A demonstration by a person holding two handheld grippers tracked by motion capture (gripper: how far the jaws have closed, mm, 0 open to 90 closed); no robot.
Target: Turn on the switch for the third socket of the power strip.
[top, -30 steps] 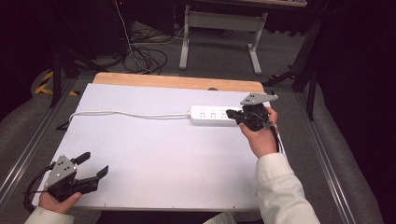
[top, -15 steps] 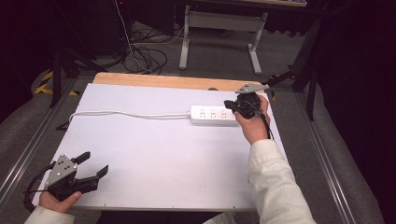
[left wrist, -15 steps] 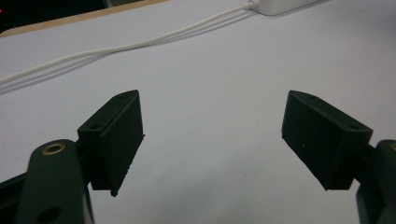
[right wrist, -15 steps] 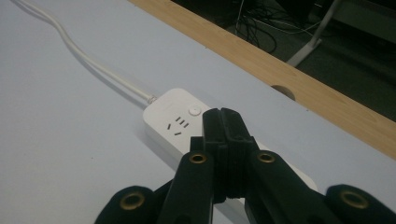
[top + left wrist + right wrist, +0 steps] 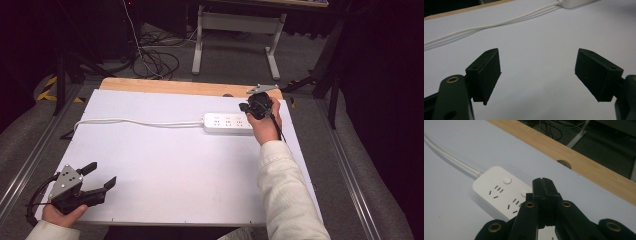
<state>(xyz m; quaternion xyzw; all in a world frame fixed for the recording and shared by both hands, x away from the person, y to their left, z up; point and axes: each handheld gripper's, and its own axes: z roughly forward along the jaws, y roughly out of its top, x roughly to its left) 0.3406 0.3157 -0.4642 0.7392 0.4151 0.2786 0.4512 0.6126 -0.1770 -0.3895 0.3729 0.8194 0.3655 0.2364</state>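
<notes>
while the left gripper [image 5: 97, 176] gapes, the right gripper [image 5: 543, 185] is pressed together above the power strip [image 5: 499, 192].

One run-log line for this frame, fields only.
left gripper: open, near table corner | right gripper: shut, empty, over power strip | cord: trails left

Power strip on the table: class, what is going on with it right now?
A person holds a gripper in each hand. The right gripper, fingers pressed together, hangs over the right end of the white power strip, near its buttons; whether it touches is unclear. The left gripper rests open at the near left corner of the white table, holding nothing. The strip's cord trails left.
</notes>
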